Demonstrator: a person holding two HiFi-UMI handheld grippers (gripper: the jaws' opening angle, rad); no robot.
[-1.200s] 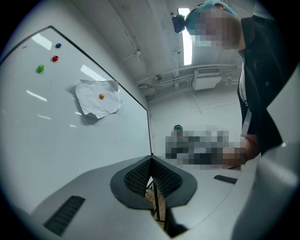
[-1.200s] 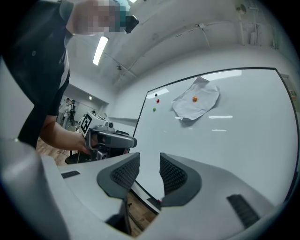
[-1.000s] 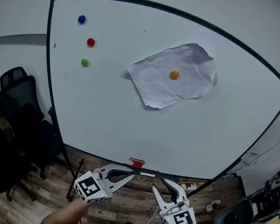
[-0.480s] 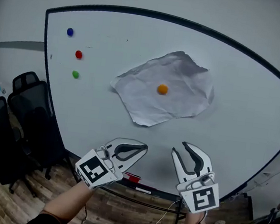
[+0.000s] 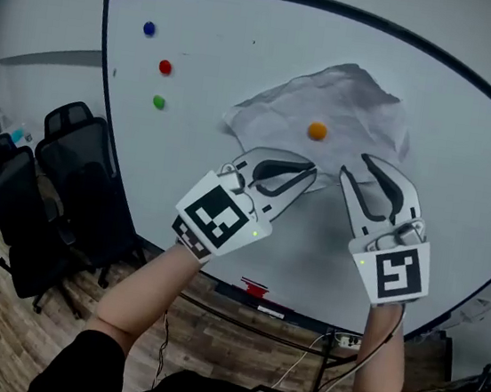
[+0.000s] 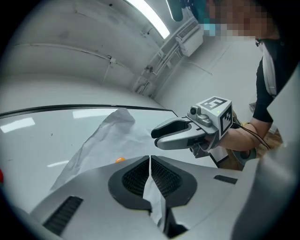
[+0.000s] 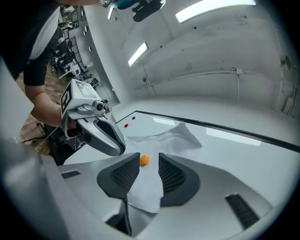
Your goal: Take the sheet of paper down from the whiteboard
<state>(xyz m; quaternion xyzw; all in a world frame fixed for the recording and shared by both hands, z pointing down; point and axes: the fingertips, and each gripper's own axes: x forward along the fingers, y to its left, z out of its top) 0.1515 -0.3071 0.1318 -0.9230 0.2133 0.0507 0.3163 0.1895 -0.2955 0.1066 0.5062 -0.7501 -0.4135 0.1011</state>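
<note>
Head view: the left tool [image 5: 310,169] is held up with its jaws pressed together and nothing between them. Its tip is seen over the lower edge of the sheet of paper [image 5: 351,110], directly below the orange magnet [image 5: 317,131]. Whether the tip touches the sheet cannot be told. The right tool [image 5: 357,165] is raised just beside it, with its jaws spread apart and empty. In the right gripper view the orange magnet is framed ahead in the gap between those jaws, so this tool is judged the better placed to take the magnet. The crumpled sheet is pinned by that single magnet to the whiteboard [image 5: 186,174], above and ahead of both tools. Its long axis is tilted from lower left to upper right, and it has not yet been taken down. Three spare magnets, blue [image 5: 149,29], red [image 5: 165,67] and green [image 5: 158,101], are set well apart from the sheet at the board's upper left. Black office chairs [image 5: 74,168] are parked beside the board's left edge. No container is seen anywhere.
</note>
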